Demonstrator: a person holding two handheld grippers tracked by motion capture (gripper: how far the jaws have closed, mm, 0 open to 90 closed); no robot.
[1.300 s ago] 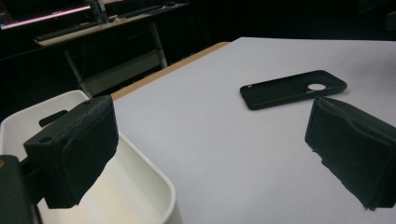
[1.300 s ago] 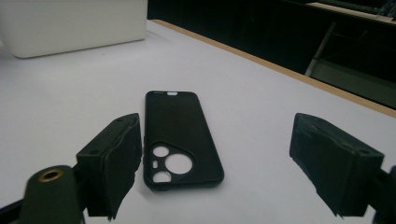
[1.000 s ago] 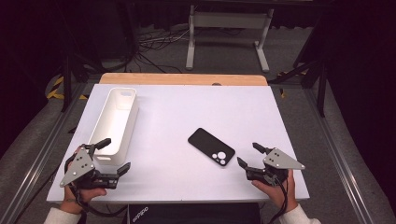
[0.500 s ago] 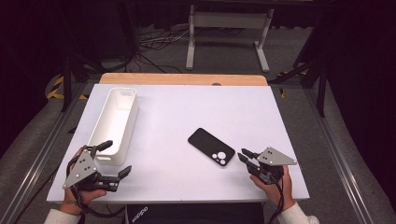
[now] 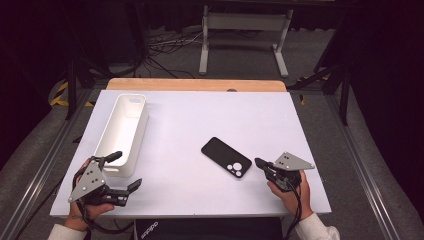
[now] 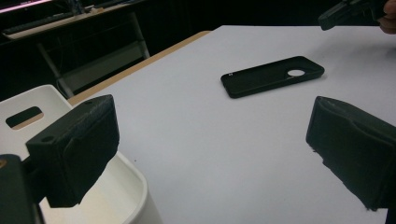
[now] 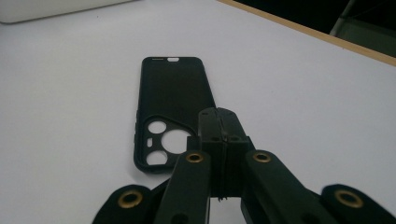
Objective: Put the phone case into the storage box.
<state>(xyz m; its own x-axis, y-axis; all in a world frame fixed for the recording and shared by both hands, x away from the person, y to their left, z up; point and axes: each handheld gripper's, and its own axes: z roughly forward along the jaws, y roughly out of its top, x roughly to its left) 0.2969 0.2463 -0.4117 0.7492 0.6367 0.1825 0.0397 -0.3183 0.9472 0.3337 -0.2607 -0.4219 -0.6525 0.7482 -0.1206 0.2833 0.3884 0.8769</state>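
Black phone case (image 5: 226, 157); flat, camera cutouts up, mid-table

1. The phone case (image 5: 226, 157) in front of my right gripper (image 5: 261, 163) is matte black all over, and the white table shows through its round camera cut-outs.
2. The table (image 5: 200, 120) is plain white, with a strip of light wood (image 5: 195, 84) along its far edge.
3. The bin (image 5: 123, 131) by my left gripper (image 5: 124, 171) is plain white inside and out.
4. Both my grippers have black jaws, grey three-cornered plates on top, and brass-coloured rings at the joints of the right one.
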